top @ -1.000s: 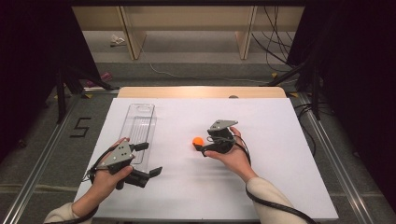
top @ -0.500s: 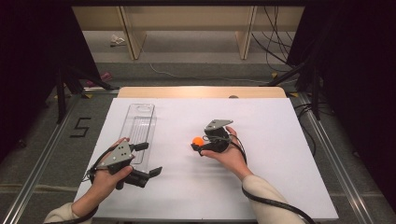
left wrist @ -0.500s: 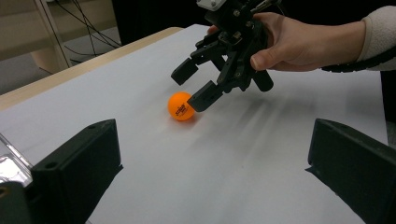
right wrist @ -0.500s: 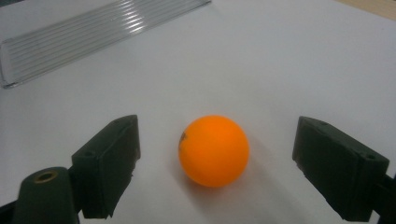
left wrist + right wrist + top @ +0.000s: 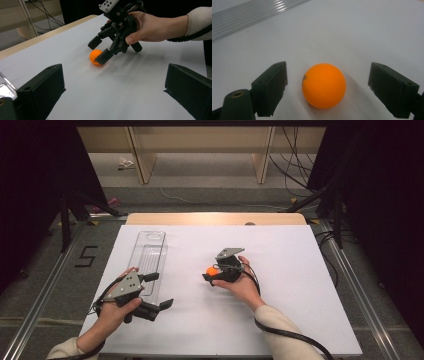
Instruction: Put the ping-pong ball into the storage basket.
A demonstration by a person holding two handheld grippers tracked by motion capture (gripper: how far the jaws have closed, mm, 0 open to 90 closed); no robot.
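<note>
An orange ball (image 5: 212, 270) (image 5: 96, 57) (image 5: 323, 85) rests on the white table (image 5: 290, 270). My right gripper (image 5: 212, 274) (image 5: 100, 51) (image 5: 327, 91) is open around it, one jaw on each side, with gaps on both sides of the ball. My left gripper (image 5: 161, 290) (image 5: 112, 97) is open near the table's front left, with nothing between its jaws. A clear plastic tray (image 5: 148, 256) (image 5: 249, 17) lies lengthwise at the left, just beyond the left gripper.
The table's wooden far edge (image 5: 215, 218) borders a floor with cables (image 5: 295, 165) and shelf legs. Dark stands (image 5: 65, 210) flank both sides. White table surface spreads to the right of my right hand (image 5: 245, 287).
My right gripper has slid leftward and lowered so its jaws now sit around the orange ball. The left gripper has stayed put.
</note>
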